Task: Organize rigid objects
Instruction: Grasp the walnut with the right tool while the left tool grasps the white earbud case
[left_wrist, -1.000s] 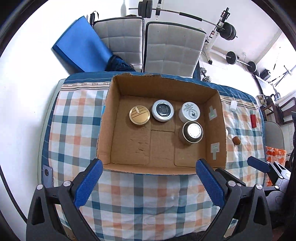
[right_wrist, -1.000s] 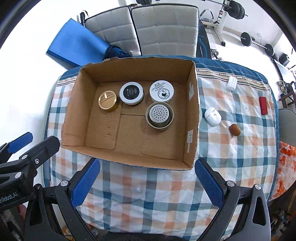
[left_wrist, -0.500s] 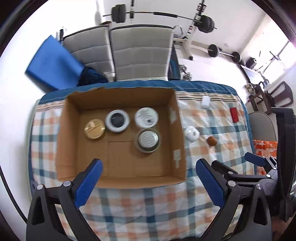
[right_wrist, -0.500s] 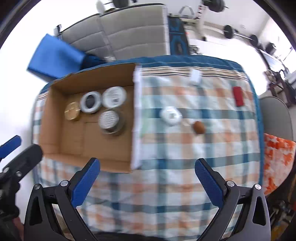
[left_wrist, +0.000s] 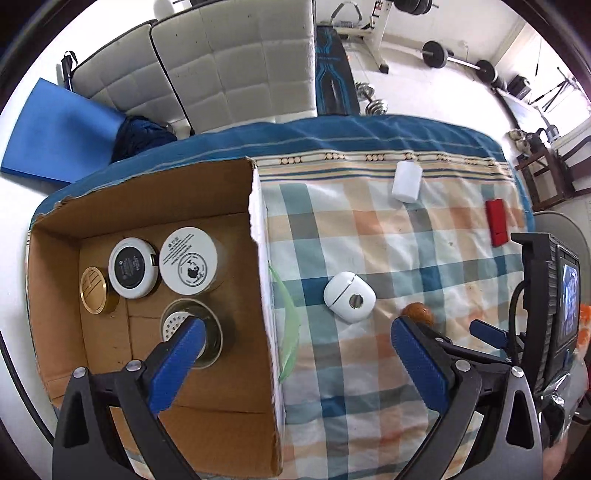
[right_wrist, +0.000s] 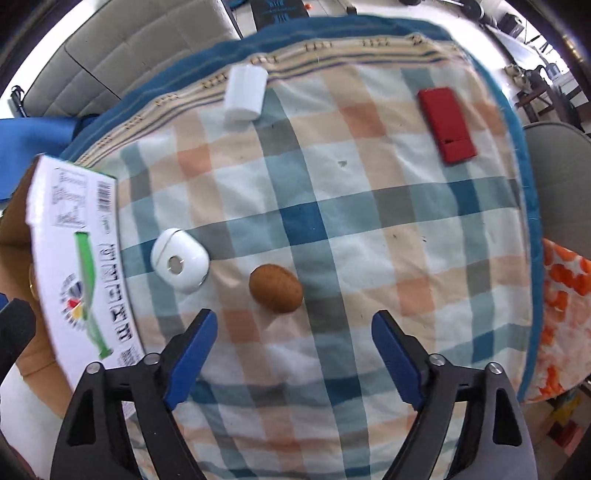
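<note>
Both wrist cameras look straight down. The left view sits higher, straddling the cardboard box (left_wrist: 155, 295) wall; the right view hangs closer over the checked cloth (right_wrist: 332, 221). Both share the white case (right_wrist: 180, 264) and brown ball (right_wrist: 275, 288).

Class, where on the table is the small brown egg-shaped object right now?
In the right wrist view the brown egg-shaped object lies on the checked cloth, right of the white earbud case and just ahead of the open right gripper.

- Cardboard box (left_wrist: 221, 206): one.
- Round containers inside box: four.
- Loose items on checked cloth (right_wrist: 332, 221): four, beyond the right gripper's (right_wrist: 294, 328) fingertips.
</note>
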